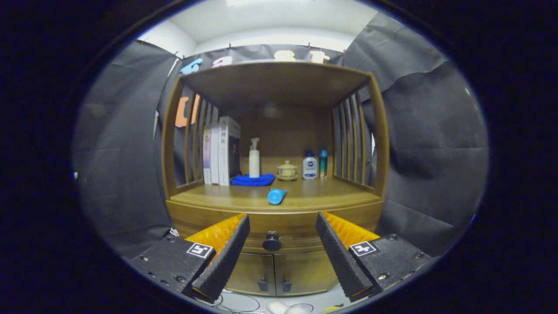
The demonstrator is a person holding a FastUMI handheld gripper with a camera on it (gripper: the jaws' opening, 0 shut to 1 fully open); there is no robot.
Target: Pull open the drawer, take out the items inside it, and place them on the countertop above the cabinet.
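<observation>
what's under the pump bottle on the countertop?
The pump bottle stands at the back edge of a folded blue cloth. Countertop beneath is covered. Tool open, ahead of the drawer knob.

One gripper point(282, 244), two fingers point(226, 253), spread apart with nothing between them but air; the drawer knob sits beyond, in the gap.

One wooden cabinet point(274, 209). One drawer point(287, 226), shut, with one round dark knob point(271, 242). Two lower doors point(279, 272), each with one small handle, so two handles point(263, 284).

On the countertop point(331, 192):
- books point(222, 150), standing upright: three spines countable, possibly more behind
- one white pump bottle point(254, 159)
- one folded blue cloth point(253, 179)
- one small lidded pot point(287, 170) on a saucer
- one white bottle with dark cap point(309, 165)
- one slim teal bottle point(323, 163)
- one blue cylinder point(276, 196), lying on its side

Bottles in all: three.
</observation>
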